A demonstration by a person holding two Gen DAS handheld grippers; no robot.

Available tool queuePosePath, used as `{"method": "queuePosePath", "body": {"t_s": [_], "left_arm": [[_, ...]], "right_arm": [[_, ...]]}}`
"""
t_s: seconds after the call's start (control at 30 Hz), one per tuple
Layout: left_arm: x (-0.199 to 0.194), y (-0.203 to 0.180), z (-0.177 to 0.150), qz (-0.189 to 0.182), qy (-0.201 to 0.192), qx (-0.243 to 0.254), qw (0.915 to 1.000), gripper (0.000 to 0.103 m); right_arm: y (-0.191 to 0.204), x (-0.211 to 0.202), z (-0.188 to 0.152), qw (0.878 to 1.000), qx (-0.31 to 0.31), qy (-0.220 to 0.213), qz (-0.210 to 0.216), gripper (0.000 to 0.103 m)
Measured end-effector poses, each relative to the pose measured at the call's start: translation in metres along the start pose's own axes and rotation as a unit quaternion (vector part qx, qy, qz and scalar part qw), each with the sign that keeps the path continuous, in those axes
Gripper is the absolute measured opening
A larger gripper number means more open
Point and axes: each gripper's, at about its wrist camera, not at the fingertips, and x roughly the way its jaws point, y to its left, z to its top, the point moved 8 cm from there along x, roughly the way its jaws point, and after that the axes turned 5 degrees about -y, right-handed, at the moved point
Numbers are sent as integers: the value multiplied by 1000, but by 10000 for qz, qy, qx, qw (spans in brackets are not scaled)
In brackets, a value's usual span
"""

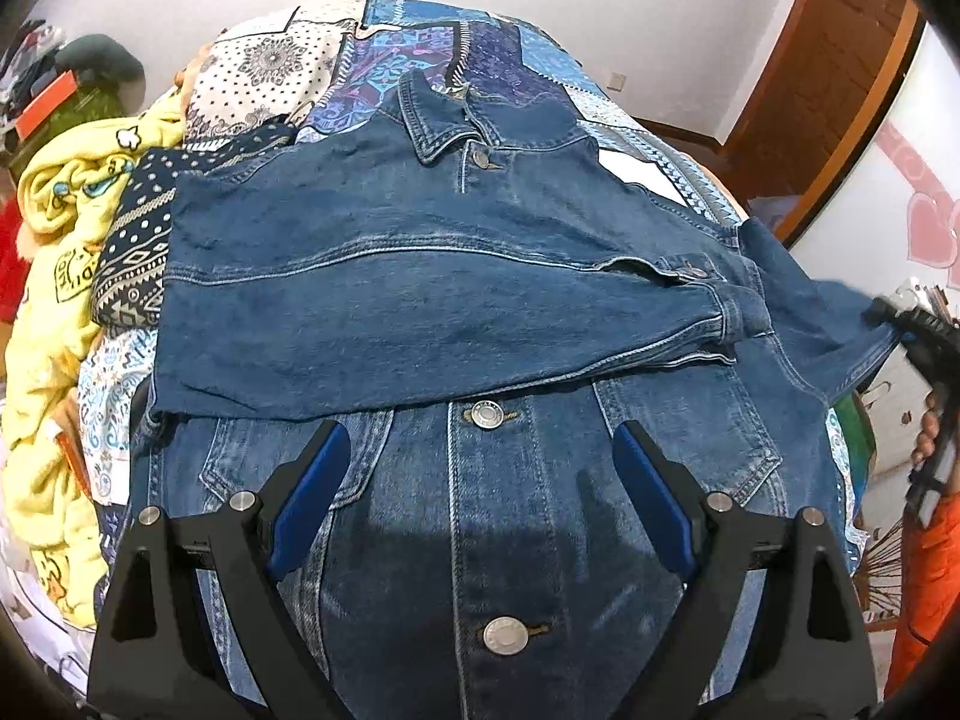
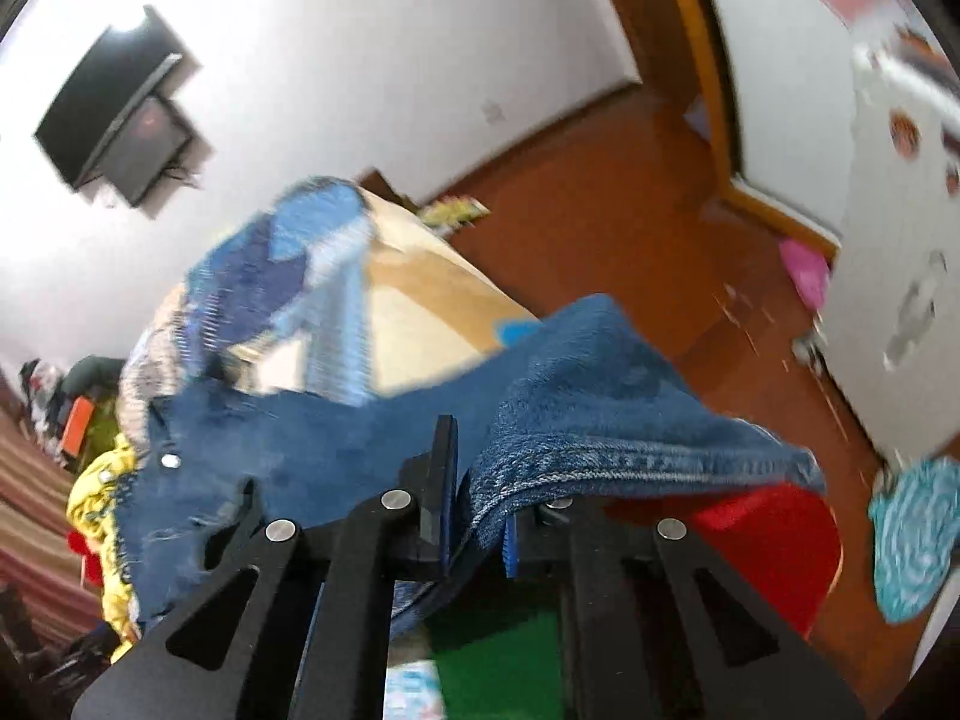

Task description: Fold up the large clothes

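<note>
Left wrist: your left gripper (image 1: 480, 456) hangs wide open over the denim jacket (image 1: 456, 312), spread on the patchwork bedspread (image 1: 408, 54), one sleeve folded across.
Right wrist: your right gripper (image 2: 474, 516) pinches the jacket's hem (image 2: 600, 450), lifted.

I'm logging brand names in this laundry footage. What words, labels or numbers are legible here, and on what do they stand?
Nothing reads clearly enough to quote.
Print on the yellow garment: dark letters, too distorted to read.
Rims of the buttons on the denim jacket: embossed marks, too small to read.
Print of the patterned bedspread: letter-like marks, unreadable.
Right wrist view: too blurred, no text visible.
</note>
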Motion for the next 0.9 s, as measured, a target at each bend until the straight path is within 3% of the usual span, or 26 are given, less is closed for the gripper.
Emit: {"method": "queuePosePath", "body": {"t_s": [0.23,0.33,0.47,0.67,0.8,0.9], "left_arm": [[-12,8,-3,-129,-129,-100,9998,89],[-17,17,-4,-146,-188,-171,9996,89],[-23,33,-6,-193,-219,-356,9989,89],[-32,57,-11,-220,-314,-613,9974,89],[-34,69,-15,-128,-312,-638,9974,89],[-34,75,-19,-99,-282,-684,9972,89]], "right_arm": [[108,-40,33,9917,-797,-538,853,9],[159,-51,31,9834,-1026,-661,1341,9],[226,-43,4,9712,-1474,-497,1804,9],[282,12,-74,9588,-2007,461,1958,9],[284,51,-135,9492,-2064,1416,1908,9],[288,63,-166,9420,-2234,1828,1710,11]]}}
